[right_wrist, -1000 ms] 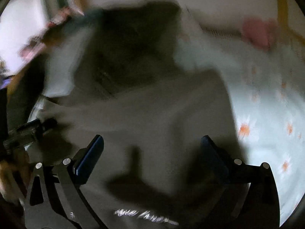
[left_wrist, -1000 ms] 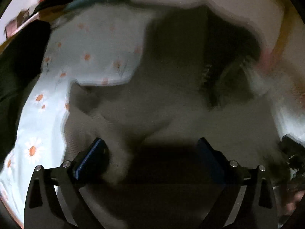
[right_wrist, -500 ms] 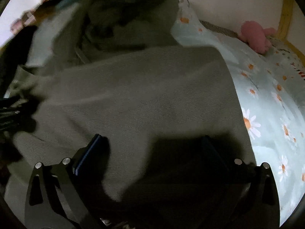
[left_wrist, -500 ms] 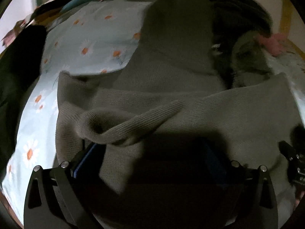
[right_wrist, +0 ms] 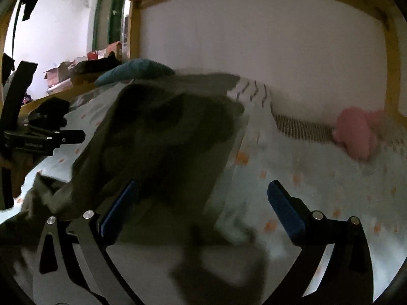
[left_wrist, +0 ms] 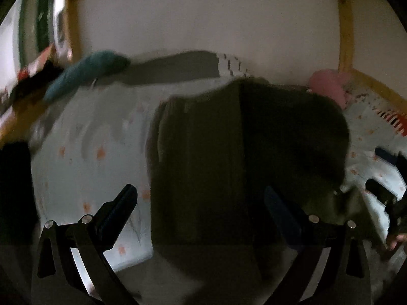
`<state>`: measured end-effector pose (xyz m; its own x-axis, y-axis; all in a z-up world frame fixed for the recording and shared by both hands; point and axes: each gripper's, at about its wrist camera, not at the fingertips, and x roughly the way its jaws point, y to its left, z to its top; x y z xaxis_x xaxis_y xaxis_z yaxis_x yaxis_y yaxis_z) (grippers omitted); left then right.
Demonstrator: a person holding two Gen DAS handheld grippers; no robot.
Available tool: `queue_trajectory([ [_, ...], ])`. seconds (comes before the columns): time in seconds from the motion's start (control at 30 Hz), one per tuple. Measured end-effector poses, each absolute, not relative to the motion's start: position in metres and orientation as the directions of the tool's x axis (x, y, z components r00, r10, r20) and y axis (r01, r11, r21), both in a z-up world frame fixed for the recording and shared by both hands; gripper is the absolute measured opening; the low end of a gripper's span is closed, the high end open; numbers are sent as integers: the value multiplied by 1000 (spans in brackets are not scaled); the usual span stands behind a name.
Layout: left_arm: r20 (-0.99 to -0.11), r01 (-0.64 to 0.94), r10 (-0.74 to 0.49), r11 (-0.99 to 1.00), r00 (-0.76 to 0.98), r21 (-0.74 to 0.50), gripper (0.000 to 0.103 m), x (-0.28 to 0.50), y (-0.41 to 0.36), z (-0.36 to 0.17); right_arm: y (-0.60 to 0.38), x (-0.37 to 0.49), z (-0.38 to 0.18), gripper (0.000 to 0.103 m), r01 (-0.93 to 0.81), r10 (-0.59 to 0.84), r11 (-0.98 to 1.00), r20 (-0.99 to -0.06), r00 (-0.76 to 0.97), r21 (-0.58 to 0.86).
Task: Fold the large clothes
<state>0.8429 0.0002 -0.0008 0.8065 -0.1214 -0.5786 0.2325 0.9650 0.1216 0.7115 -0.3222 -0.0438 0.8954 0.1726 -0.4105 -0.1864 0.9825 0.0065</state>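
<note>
Grey-green sweater (left_wrist: 216, 157): lies in a heap on the bed sheet (left_wrist: 84, 157), ahead of and betw. the left fingers (left_wrist: 122, 208); in the right view (right_wrist: 157, 137) it sits ahead-left, overlapping the left-hand finger. Both views motion-blurred; knit texture, sleeves, hem not legible. Near edge lost in shadow below the fingers.

Left gripper (left_wrist: 201, 203): fingers spread wide, nothing clamped. Right gripper (right_wrist: 201, 198): fingers (right_wrist: 285, 208) likewise spread apart, not grasping; whether the cloth touches its left-hand finger – can't tell.

Left view only: the right gripper's dark body at far right edge, cut off by frame. Right view only: the left gripper's frame (right_wrist: 43, 139) at far left, part cropped; doorway w/ cardboard boxes (right_wrist: 58, 73) beyond it.

Surroundings: sheet pale blue w/ orange flower print, open to the right of the right fingers. Teal pillow (left_wrist: 86, 71) far ahead-left; pink plush toy (right_wrist: 356, 132) far ahead-right, by the wall (right_wrist: 254, 38). Wooden bed frame (left_wrist: 344, 28) posts at both sides. Dark item (left_wrist: 15, 193) left of the left fingers, unidentifiable.
</note>
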Motion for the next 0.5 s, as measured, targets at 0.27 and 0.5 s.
queue_trajectory([
  [0.27, -747, 259, -71, 956, 661, 138, 15, 931, -34, -9, -320, 807, -25, 86, -368, 263, 918, -473, 841, -145],
  [0.5, -722, 264, -138, 962, 678, 63, 14, 914, -15, -1, -290, 830, -28, 14, -455, 272, 871, -586, 763, -187],
])
